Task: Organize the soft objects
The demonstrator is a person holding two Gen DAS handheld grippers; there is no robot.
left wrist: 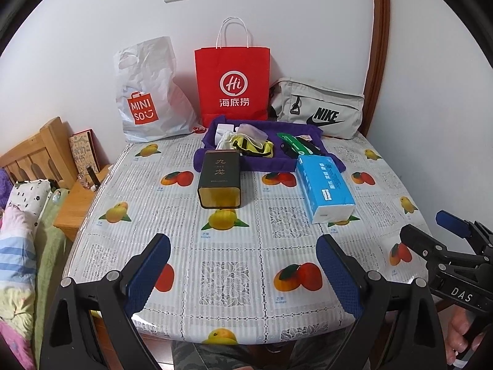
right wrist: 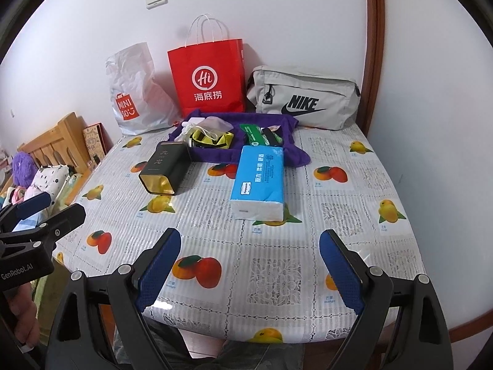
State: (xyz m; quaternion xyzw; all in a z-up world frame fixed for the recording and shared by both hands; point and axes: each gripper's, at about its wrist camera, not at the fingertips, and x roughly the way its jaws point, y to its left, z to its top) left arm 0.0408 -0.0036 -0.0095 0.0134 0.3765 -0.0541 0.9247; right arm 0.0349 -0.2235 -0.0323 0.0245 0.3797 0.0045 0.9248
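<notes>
A blue tissue pack (left wrist: 326, 186) (right wrist: 260, 182) lies on the table right of centre. A purple cloth tray (left wrist: 212, 157) (right wrist: 295, 152) behind it holds a yellow pouch (left wrist: 255, 146) (right wrist: 215, 140), a white drawstring bag (left wrist: 225, 140) and a green packet (left wrist: 292, 143) (right wrist: 255, 134). My left gripper (left wrist: 243, 265) is open and empty above the table's near edge. My right gripper (right wrist: 249, 262) is open and empty too; it also shows at the right of the left wrist view (left wrist: 431, 231).
A dark tin (left wrist: 219, 182) (right wrist: 165, 168) lies on its side left of the tissues. A white Miniso bag (left wrist: 144, 92), a red paper bag (left wrist: 232, 80) and a grey Nike bag (left wrist: 320, 108) stand against the wall. A bed with bedding (left wrist: 21, 215) is at left.
</notes>
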